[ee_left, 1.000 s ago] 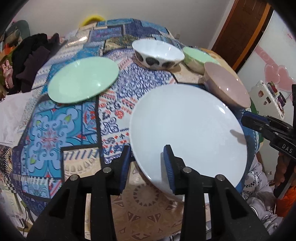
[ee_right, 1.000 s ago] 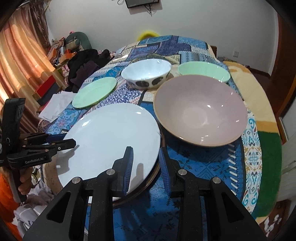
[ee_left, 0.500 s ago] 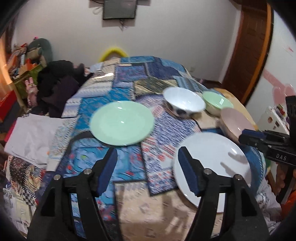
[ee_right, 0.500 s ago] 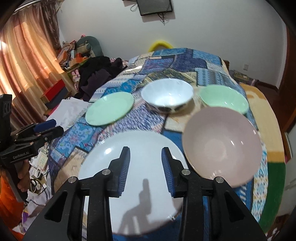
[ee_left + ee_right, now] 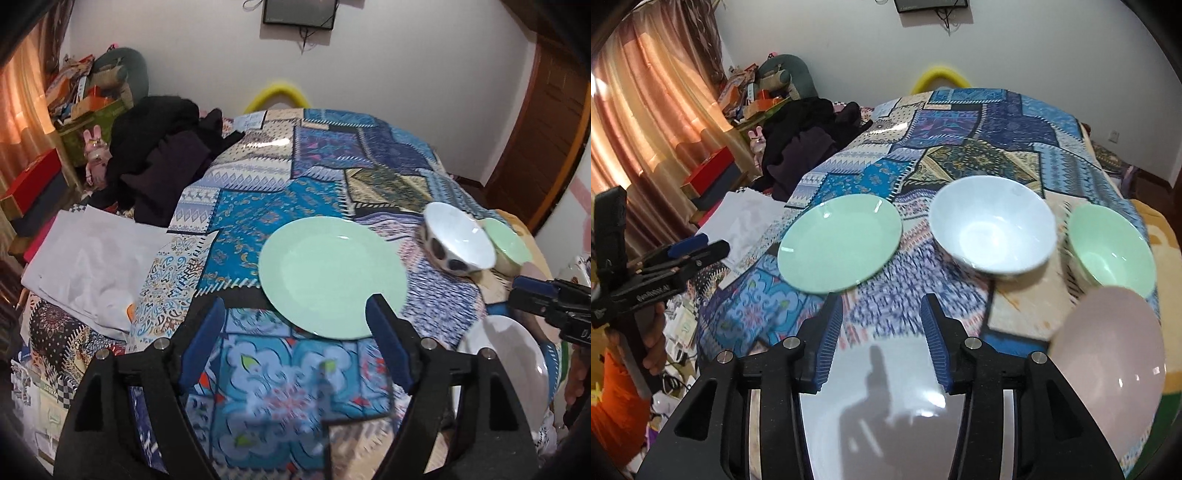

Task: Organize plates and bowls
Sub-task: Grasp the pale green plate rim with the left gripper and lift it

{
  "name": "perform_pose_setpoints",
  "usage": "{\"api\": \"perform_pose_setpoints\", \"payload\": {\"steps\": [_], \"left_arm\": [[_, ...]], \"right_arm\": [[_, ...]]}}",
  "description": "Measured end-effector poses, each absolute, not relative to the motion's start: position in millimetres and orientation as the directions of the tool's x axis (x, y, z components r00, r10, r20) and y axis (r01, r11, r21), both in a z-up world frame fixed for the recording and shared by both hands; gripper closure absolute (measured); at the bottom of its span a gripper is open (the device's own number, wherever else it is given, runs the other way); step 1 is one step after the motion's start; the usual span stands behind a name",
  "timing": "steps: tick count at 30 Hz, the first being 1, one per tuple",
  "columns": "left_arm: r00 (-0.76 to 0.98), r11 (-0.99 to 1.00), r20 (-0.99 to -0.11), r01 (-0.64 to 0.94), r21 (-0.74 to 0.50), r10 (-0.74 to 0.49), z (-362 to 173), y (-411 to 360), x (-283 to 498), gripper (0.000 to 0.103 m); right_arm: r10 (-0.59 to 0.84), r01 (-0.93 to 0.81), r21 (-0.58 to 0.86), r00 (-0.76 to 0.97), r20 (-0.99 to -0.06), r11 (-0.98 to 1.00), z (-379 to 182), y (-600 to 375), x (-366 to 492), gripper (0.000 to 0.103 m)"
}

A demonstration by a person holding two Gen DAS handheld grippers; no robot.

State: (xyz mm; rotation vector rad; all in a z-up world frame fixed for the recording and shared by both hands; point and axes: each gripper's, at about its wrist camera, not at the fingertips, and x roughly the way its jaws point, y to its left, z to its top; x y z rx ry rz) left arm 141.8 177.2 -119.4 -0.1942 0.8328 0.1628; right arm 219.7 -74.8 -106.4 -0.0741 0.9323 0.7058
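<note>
We see first the bed with its patchwork cover (image 5: 258,206), which carries all the dishes. On it, nearest to us, lies the large white plate (image 5: 886,417), flat under our right gripper (image 5: 881,339); in the left wrist view the same plate shows at the right edge. Just beside it on the right stands the pink bowl (image 5: 1108,354), upright, and its rim looks to overlap the plate edge, but we cannot tell if they touch. Farther on the cover lies the green plate (image 5: 332,277), flat and well apart from the white plate. To the right of it stands the white bowl with dark spots (image 5: 458,243), and just beside that one the small green bowl (image 5: 1112,251); whether these two touch we cannot tell. Our left gripper (image 5: 295,343) hovers over the cover just before the green plate, its jaws spread wide and holding nothing. Our right gripper is over the far edge of the white plate, its jaws also apart and empty. A heap of dark clothes (image 5: 162,147) lies at the left side of the bed.
</note>
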Motion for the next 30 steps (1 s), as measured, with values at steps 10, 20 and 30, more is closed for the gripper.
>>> {"api": "perform_pose_setpoints", "payload": {"steps": [10, 20, 30], "left_arm": [[0.592, 0.965, -0.805, -0.226, -0.131, 0.029, -165, 211, 195, 0.024], [0.530, 0.974, -0.847, -0.169, -0.151, -0.039, -200, 228, 232, 0.059], [0.521, 0.984, -0.849, -0.089, -0.152, -0.084, -213, 229, 251, 0.080]], "right_arm": [[0.489, -0.561, 0.258, 0.311, -0.815, 0.787, -137, -37, 256, 0.062], [0.429, -0.545, 0.240, 0.250, -0.868, 0.804, -165, -9, 284, 0.062], [0.412, -0.534, 0.245, 0.219, -0.884, 0.809, -183, 1, 296, 0.062]]}}
